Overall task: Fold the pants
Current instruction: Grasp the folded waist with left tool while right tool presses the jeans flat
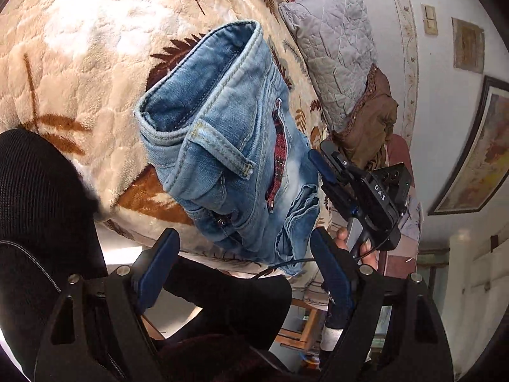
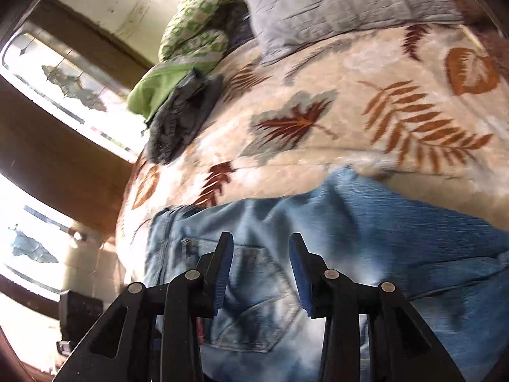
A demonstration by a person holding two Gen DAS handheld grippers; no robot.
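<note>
Light-blue jeans (image 1: pixel 229 133) lie folded into a short bundle on a cream leaf-print blanket (image 1: pixel 79 47), the waistband and a belt loop turned toward me. My left gripper (image 1: pixel 245 254) hovers just short of the bundle's near edge, jaws wide open and empty. To the right of the jeans a hand (image 1: pixel 343 235) holds my right gripper (image 1: pixel 324 162), one blue pad beside the denim. In the blurred right wrist view my right gripper (image 2: pixel 261 254) is open over a back pocket of the jeans (image 2: pixel 350 232), with nothing pinched between its pads.
A grey quilted pillow (image 1: pixel 334 54) and a brown cloth (image 1: pixel 372 121) lie past the jeans. A green patterned bundle (image 2: pixel 197 25) and a grey garment (image 2: pixel 181 117) sit by the blanket's (image 2: pixel 350 121) window-side edge. A dark-clad leg (image 1: pixel 38 207) fills the lower left.
</note>
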